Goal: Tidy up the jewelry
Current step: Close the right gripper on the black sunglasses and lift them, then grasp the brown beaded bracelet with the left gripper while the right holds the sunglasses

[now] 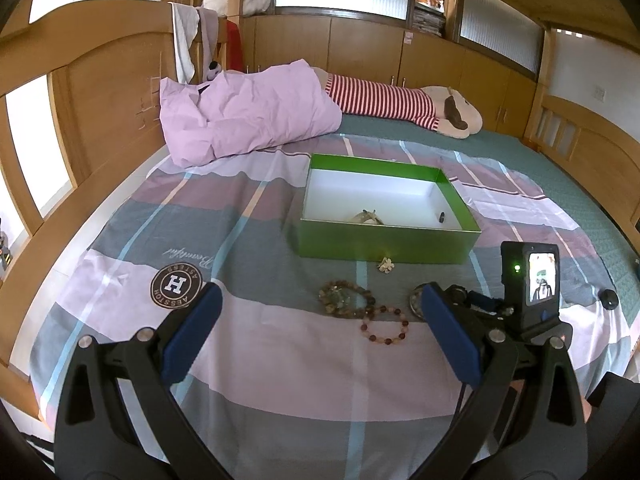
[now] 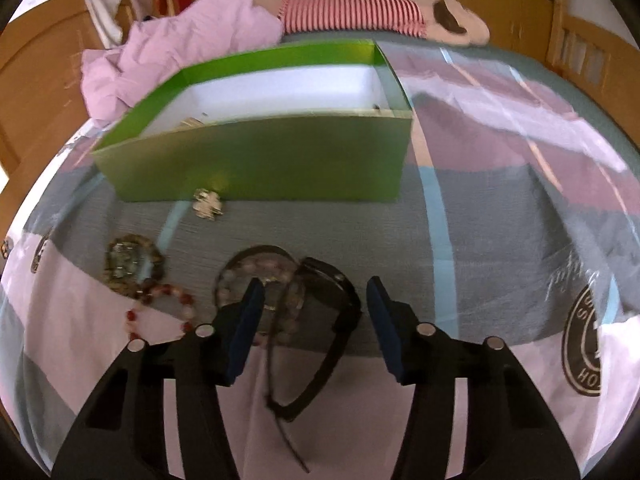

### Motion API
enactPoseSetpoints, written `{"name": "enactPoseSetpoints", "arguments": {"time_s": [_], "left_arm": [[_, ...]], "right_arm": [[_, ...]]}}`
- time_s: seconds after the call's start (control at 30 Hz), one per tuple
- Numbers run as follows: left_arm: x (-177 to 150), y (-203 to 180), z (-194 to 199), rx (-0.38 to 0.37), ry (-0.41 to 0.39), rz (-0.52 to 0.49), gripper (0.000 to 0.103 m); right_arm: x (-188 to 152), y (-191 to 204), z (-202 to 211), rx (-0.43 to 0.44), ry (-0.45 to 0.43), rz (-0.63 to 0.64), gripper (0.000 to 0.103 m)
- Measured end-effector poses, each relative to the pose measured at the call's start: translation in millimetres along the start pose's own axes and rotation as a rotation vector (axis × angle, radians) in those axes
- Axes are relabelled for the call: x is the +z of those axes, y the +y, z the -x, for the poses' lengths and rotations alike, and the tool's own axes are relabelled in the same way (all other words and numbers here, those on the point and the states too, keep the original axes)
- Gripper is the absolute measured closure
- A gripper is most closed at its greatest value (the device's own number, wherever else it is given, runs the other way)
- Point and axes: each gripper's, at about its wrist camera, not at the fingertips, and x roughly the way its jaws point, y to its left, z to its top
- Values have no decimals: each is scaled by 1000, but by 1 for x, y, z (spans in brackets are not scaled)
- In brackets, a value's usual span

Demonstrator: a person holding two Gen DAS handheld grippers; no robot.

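The right gripper (image 2: 316, 292), fingers parted and touching nothing, is straddling the black wristwatch (image 2: 332, 296), its strap running back toward the camera, while the left gripper (image 1: 320, 300), spread empty, is sitting farther off.

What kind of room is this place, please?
Most likely a bedroom: a wooden bed frame, a crumpled pink duvet beside a striped plush toy, and wooden cabinets along the wall.

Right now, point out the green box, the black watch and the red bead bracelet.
green box (image 1: 384, 242): left wrist view, front wall.
black watch (image 2: 332, 280): right wrist view, watch case.
red bead bracelet (image 1: 386, 325): left wrist view, bead loop's lower edge.
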Motion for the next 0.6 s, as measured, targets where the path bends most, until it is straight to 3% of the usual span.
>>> {"name": "enactPoseSetpoints", "arguments": {"time_s": [0.13, 0.4, 0.6], "left_arm": [[2, 1, -2, -1, 1, 7, 5], [4, 4, -12, 6, 19, 15, 5], [-3, -2, -38, 2, 81, 0, 5]], "right_arm": [[2, -3, 3, 18, -9, -7, 70], [3, -1, 55, 69, -124, -3, 71], [7, 3, 112, 146, -203, 23, 71]]}}
